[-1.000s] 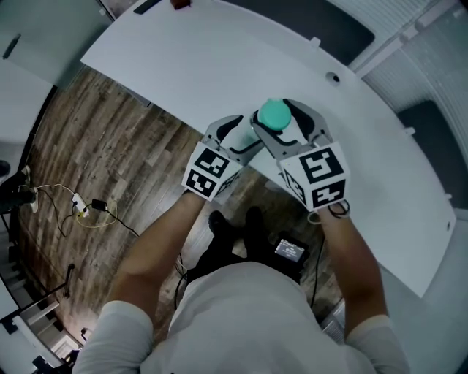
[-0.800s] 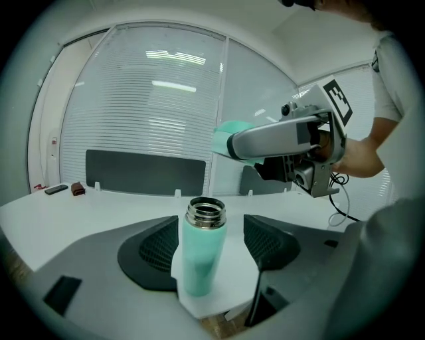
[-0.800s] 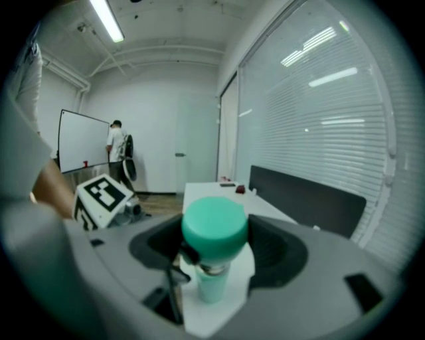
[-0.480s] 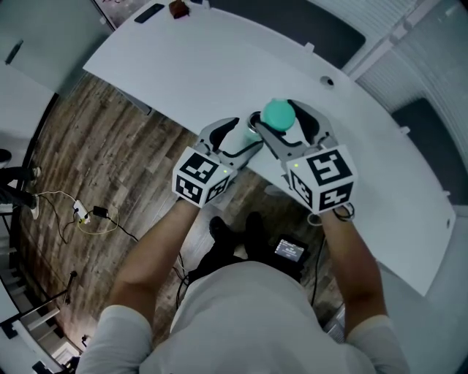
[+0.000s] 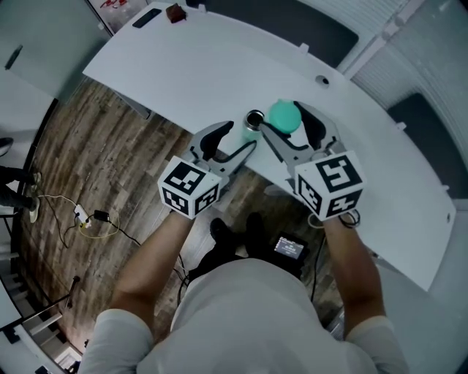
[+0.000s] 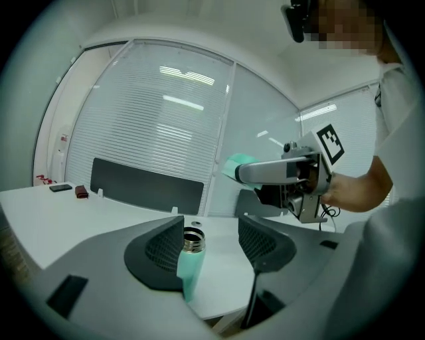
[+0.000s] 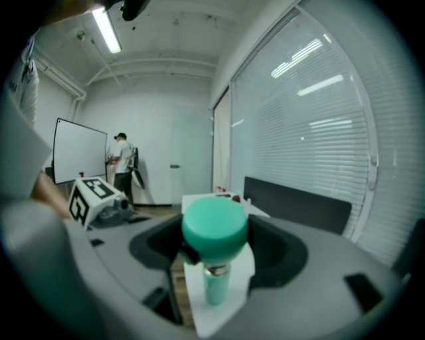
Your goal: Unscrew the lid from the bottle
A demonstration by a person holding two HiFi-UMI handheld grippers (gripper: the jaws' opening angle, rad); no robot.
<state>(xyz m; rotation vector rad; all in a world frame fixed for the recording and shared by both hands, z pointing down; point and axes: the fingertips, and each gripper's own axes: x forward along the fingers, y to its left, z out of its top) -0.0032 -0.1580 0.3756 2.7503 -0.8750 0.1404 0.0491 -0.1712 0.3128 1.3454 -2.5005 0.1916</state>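
Observation:
A teal bottle (image 5: 252, 131) stands upright near the front edge of the white table (image 5: 183, 66), its steel mouth uncovered. The round teal lid (image 5: 284, 115) is off it, up and to the right, with my right gripper (image 5: 287, 120) shut on it. In the right gripper view the lid (image 7: 214, 229) fills the gap between the jaws, and the bottle (image 7: 217, 287) shows below it. My left gripper (image 5: 240, 135) has its jaws wide and closing. The bottle (image 6: 190, 262) stands free at the left jaw's tip, with no pad pressing on it.
A small red object (image 5: 175, 13) and a dark flat item (image 5: 148, 17) lie at the table's far left corner. A cable hole (image 5: 322, 79) sits further back. Wooden floor with cables (image 5: 88, 215) lies left of the table. A person (image 7: 121, 166) stands by a whiteboard far off.
My left gripper has let go of the bottle and drawn back toward the person. My right gripper has moved the lid up and right, so the steel mouth now shows.

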